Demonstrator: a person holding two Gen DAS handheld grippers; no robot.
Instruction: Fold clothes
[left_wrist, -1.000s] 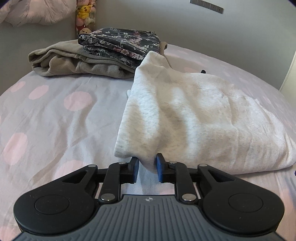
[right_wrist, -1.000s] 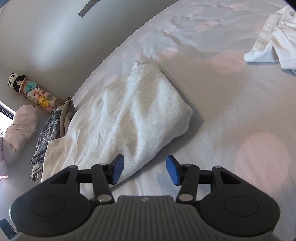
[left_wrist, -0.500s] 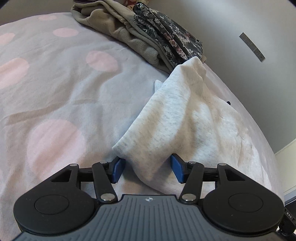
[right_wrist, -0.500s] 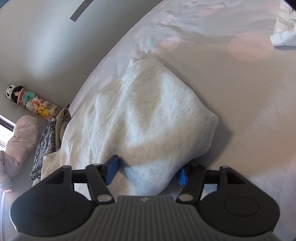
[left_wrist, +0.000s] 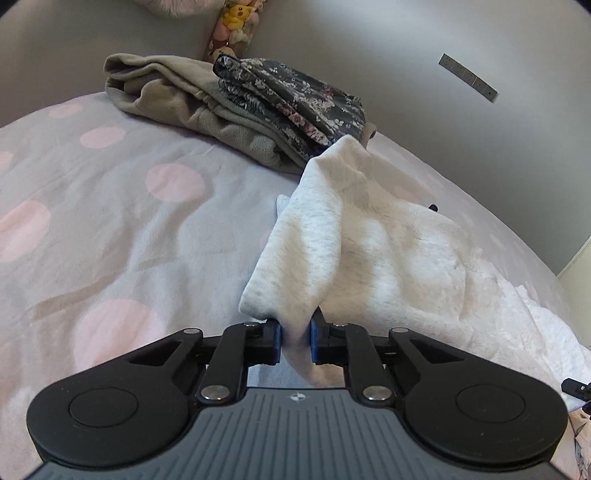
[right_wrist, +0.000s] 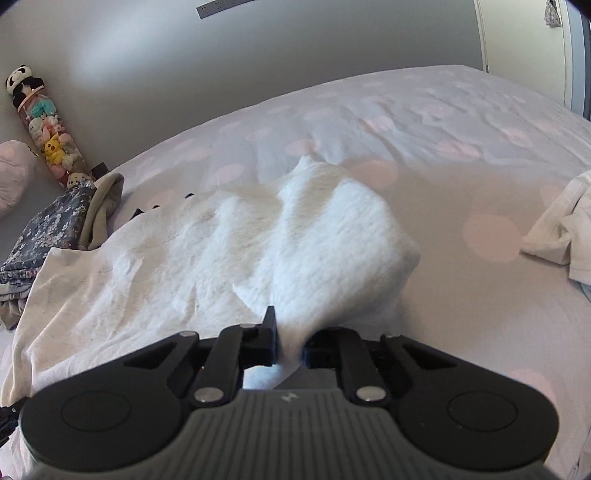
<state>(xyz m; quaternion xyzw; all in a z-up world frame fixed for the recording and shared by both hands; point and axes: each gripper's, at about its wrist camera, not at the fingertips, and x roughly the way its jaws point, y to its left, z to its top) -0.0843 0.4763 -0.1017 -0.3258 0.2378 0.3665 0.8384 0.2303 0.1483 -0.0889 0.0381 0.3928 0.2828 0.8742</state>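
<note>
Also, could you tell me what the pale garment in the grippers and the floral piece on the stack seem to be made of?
Pale garment: looks like heathered grey sweatshirt jersey, matte, with fine flecks and thick soft folds; its underside seems fleecy. Floral piece: apparently a thinner woven or knit print, matte, lying in flat crisp layers; the exact fibre is unclear.

Both the left tongs (left_wrist: 296, 341) and right tongs (right_wrist: 290, 345) are clamped on fabric.

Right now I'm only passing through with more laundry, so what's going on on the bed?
A person is folding clothes with two handheld grippers. The left gripper and the right gripper are each shut on an edge of the light grey sweatshirt spread on the polka-dot bedspread. A beige garment and a floral garment lie folded by the wall; a white garment waits unfolded.
</note>
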